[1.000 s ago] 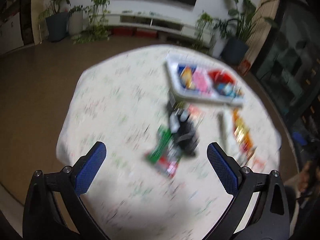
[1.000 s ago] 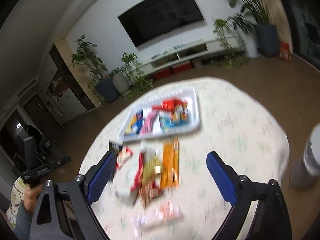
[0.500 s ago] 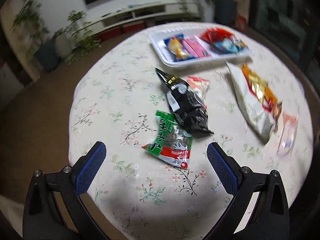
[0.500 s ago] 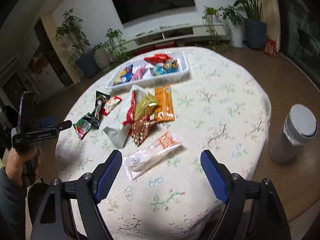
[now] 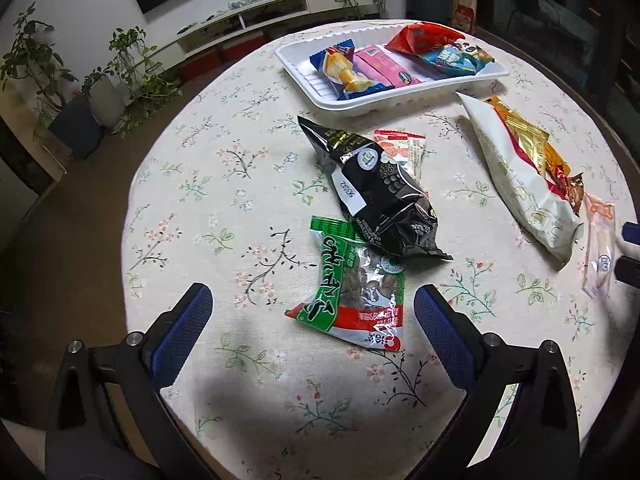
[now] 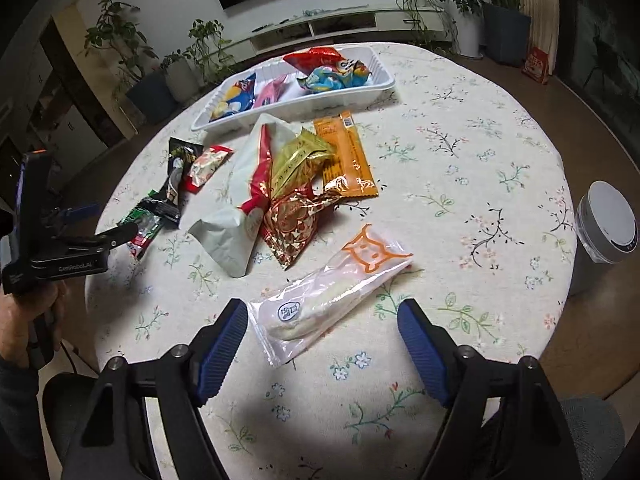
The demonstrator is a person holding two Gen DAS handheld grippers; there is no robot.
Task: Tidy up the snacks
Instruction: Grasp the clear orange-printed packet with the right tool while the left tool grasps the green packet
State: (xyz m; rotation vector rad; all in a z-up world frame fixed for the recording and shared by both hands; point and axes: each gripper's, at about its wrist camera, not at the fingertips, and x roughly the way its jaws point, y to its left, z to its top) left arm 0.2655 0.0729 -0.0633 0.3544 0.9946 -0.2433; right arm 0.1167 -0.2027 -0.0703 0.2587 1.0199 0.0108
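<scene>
My left gripper (image 5: 312,312) is open above a green and red snack packet (image 5: 354,294), which lies between its blue fingers. A black pouch (image 5: 376,188) lies just beyond it. My right gripper (image 6: 322,322) has its jaws closing around a clear bread packet (image 6: 332,292) with an orange cat print; the pads do not touch it. A white tray (image 6: 360,96) at the far side holds several snacks. A white bag (image 6: 240,216), a red-gold packet (image 6: 290,220) and an orange packet (image 6: 350,156) lie mid-table.
The round table has a floral cloth (image 6: 460,152). A grey bin (image 6: 604,232) stands on the floor at its right. A hand (image 6: 24,316) holds the left gripper at the table's left edge. Potted plants (image 6: 156,80) and a low TV bench (image 6: 340,28) stand behind.
Both grippers have sunk toward the table and come closer to the snacks. The left view rolled and sharpened. The right gripper's jaws have narrowed around the clear bread packet.
</scene>
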